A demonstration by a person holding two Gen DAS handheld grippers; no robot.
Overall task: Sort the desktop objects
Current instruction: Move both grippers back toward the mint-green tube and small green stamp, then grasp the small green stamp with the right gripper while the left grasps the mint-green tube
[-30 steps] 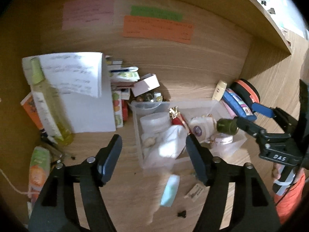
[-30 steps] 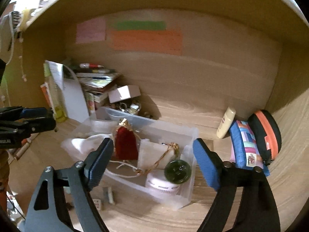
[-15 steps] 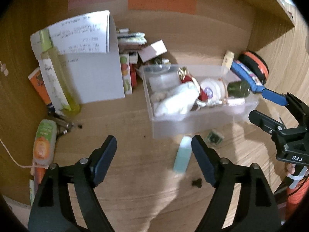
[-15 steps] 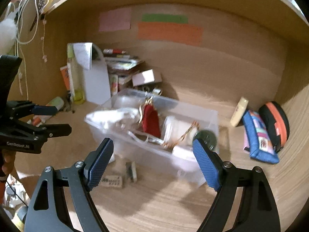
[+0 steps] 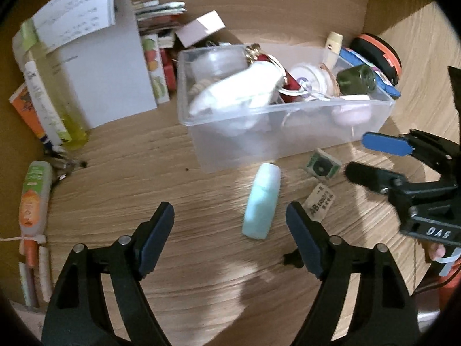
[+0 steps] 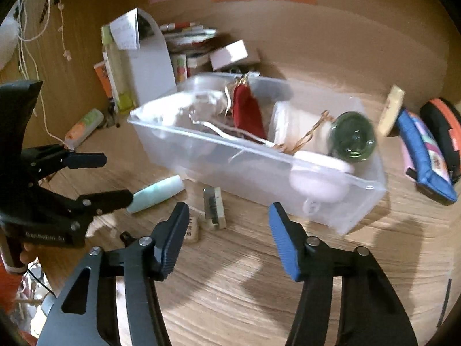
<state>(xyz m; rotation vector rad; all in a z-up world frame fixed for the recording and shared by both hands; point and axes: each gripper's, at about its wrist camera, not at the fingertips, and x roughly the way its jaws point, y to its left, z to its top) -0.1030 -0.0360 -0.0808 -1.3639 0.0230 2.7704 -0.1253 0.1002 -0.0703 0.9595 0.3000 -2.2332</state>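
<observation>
Jaws on both our grippers stand wide apart and carry nothing, the left gripper [image 5: 230,222] low over the worktop [image 5: 144,190] with the pale blue tube [image 5: 261,201] lying between its tips, we judge lined up for a pick. Our right gripper [image 6: 227,227] hangs just before the clear bin [image 6: 288,173], where sorted things already sit; a small green eraser [image 5: 322,166] and a tag [image 5: 320,201] lie loose beside the tube

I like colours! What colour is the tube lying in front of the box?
Pale mint tube, clearest from the left wrist.
</observation>
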